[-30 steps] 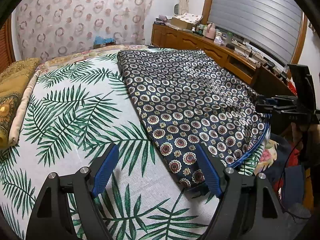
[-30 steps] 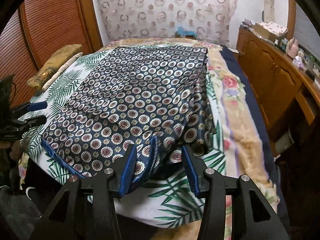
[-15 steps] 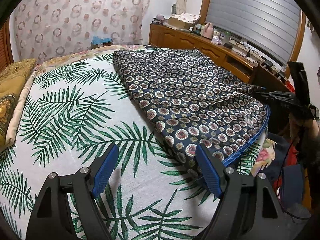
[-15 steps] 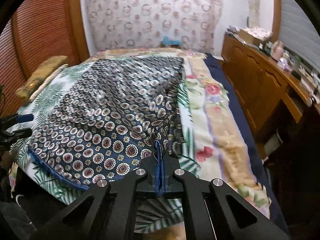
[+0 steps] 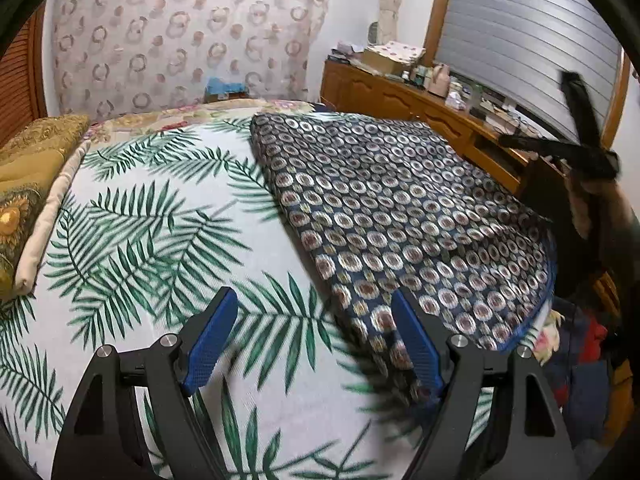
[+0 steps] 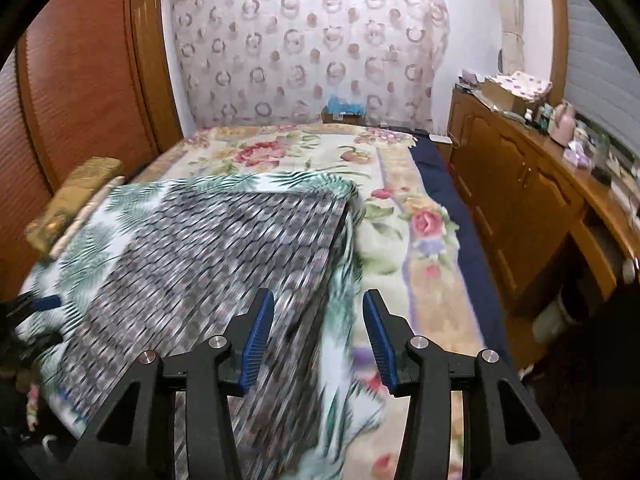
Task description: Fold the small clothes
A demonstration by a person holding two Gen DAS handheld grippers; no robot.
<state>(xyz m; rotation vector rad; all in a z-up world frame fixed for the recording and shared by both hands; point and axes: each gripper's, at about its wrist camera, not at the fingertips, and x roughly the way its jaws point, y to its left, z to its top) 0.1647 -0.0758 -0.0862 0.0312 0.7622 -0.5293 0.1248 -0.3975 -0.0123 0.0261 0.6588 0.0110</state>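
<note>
A dark blue garment with a circle print lies flat on the palm-leaf sheet of the bed. My left gripper is open and empty, its right finger over the garment's near corner. My right gripper is open and empty above the garment's right edge, which looks blurred. It also shows raised at the far right in the left wrist view.
A gold pillow lies at the bed's left side. A floral blanket covers the bed's right part. A wooden cabinet with clutter runs along the right wall. Clothes are piled beside the bed.
My right gripper shut on the garment's edge half a second ago, then opened and rose away. The garment dropped back flat. My left gripper stayed open and shifted slightly.
</note>
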